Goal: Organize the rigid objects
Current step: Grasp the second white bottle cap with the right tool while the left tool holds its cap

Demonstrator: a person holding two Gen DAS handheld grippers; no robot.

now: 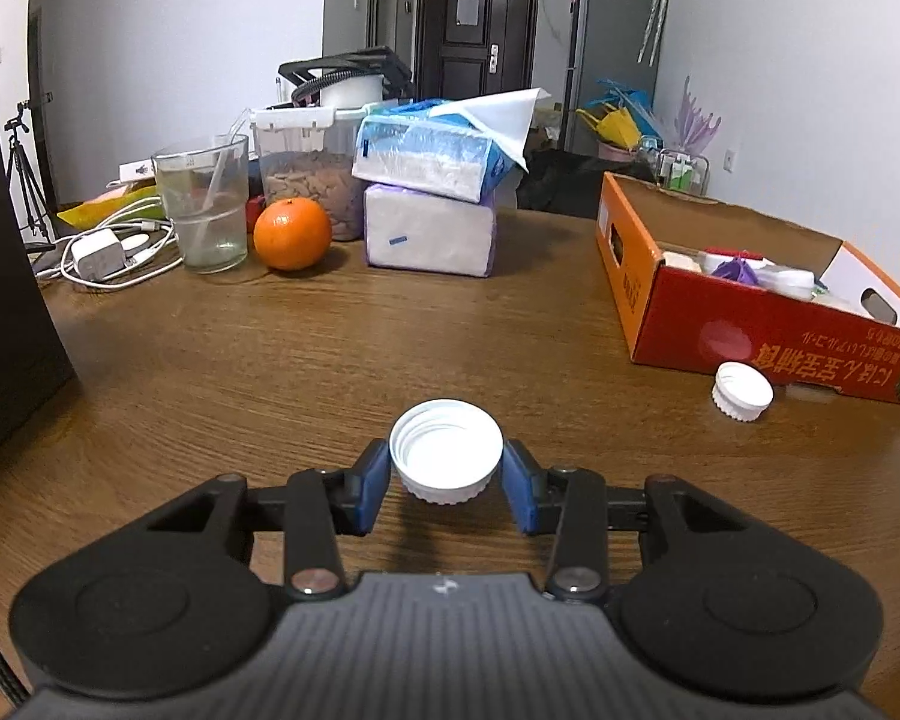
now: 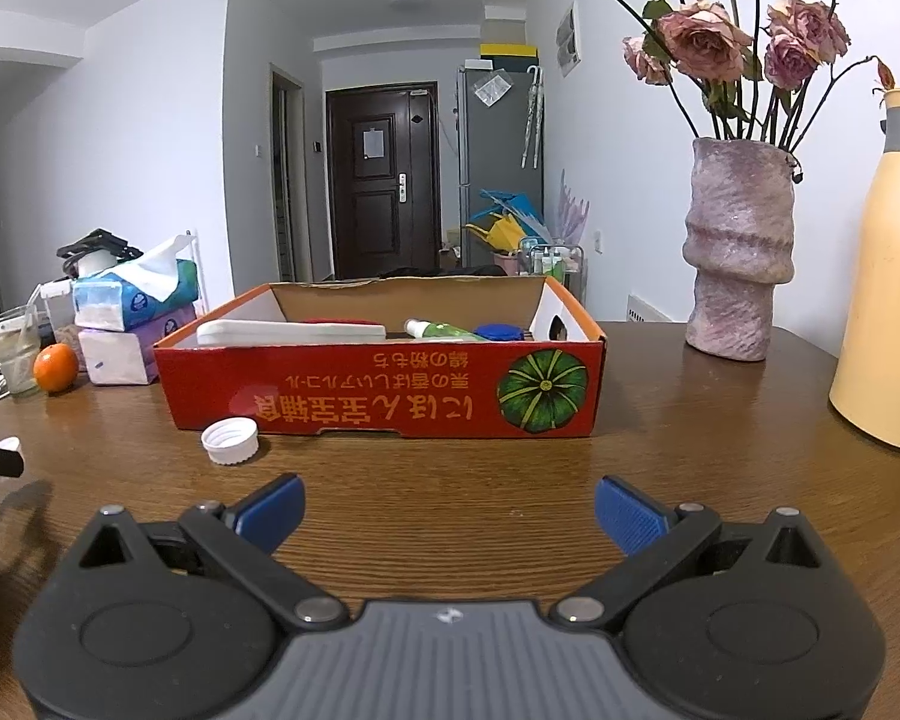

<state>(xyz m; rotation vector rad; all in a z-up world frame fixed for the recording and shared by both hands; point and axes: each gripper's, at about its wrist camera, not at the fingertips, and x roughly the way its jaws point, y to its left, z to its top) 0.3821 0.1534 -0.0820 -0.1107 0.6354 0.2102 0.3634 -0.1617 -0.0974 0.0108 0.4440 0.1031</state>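
Now my left fingers (image 1: 446,483) are pinched on a white cap (image 1: 446,449), one blue pad on each side of its ribbed rim, open side up. It sits low over the bench (image 1: 270,348), and I cannot tell whether it is lifted clear of the wood or only just touching. My right fingers (image 2: 450,513) stand wide apart with nothing between them, hovering above bare wood in front of the orange box (image 2: 384,387).

Moving outward, a second white cap (image 2: 230,433) lies on the bench just beside the near wall of that box, close to its left corner. Inside the box I can make out a pale flat thing, a green-and-white tube and a blue lid, so some sorting looks already done.

By my reckoning the work is partway along: one cap is in hand and needs carrying across into the box, and the other is not yet picked up. Beyond, near the far left of the bench, an orange (image 1: 292,234), a glass (image 1: 204,204) and stacked tissue packs (image 1: 432,204) sit together; whether they belong to the job I cannot say.
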